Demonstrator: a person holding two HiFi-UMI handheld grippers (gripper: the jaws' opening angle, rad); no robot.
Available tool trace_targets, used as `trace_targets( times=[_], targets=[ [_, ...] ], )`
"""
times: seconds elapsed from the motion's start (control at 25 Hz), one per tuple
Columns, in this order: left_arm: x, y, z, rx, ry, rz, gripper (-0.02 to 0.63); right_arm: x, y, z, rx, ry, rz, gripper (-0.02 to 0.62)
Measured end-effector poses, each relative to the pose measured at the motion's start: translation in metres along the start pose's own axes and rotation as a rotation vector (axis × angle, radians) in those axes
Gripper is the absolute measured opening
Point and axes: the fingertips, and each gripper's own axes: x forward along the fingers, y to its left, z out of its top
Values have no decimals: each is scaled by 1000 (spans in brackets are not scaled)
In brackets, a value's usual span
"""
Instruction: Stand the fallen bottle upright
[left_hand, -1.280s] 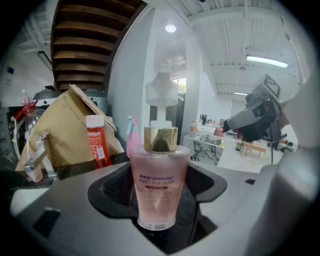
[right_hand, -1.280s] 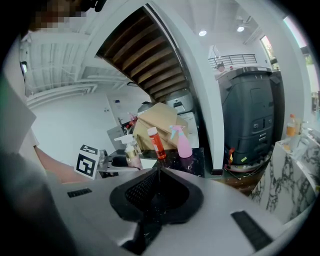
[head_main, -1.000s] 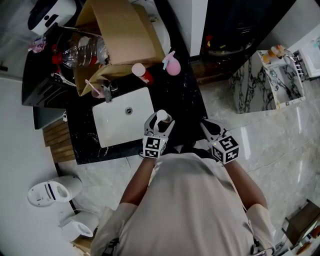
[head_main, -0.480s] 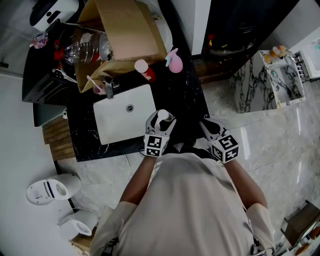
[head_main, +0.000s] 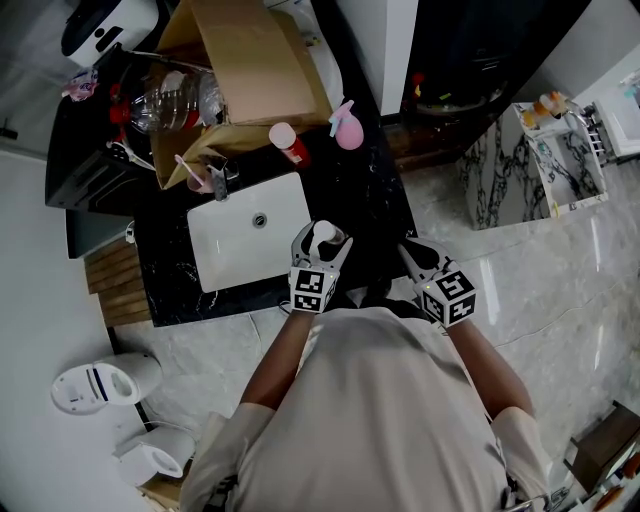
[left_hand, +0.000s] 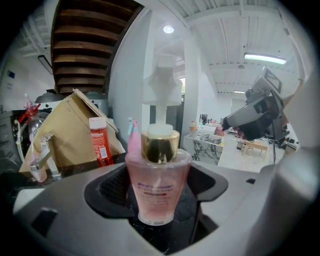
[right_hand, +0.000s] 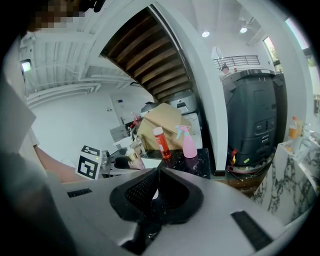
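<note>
Pink bottle (left_hand: 158, 186) upright at centre frame, pinched at the shoulders by the left tongs (head_main: 322, 240), base down on the black speckled worktop (head_main: 375, 190) just right of the white sink (head_main: 235, 250) — probably held to steady it before letting go. Right tongs (head_main: 413, 256) closed on nothing, parked at lower right, out of the way. Pale marble floor (head_main: 520, 280) around; cardboard box (head_main: 250, 60) at upper left.

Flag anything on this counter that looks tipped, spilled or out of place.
The big clear bottle with a red cap appears to lie on its side against the cardboard box. The pink pump bottle stands upright between the left gripper's jaws; no spill shows.
</note>
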Motion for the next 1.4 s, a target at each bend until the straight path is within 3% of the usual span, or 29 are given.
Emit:
trace_targets(
  times=[0.8, 1.12, 1.4],
  targets=[
    [-48, 1, 28, -29, -57, 13, 354, -1, 26, 7, -43, -58, 27, 37],
    [-81, 9, 34, -24, -63, -44, 350, -4, 49, 19, -71, -94, -24, 37],
    [-116, 27, 46, -23, -68, -85, 294, -6, 84, 28, -55, -118, -89, 37]
  ],
)
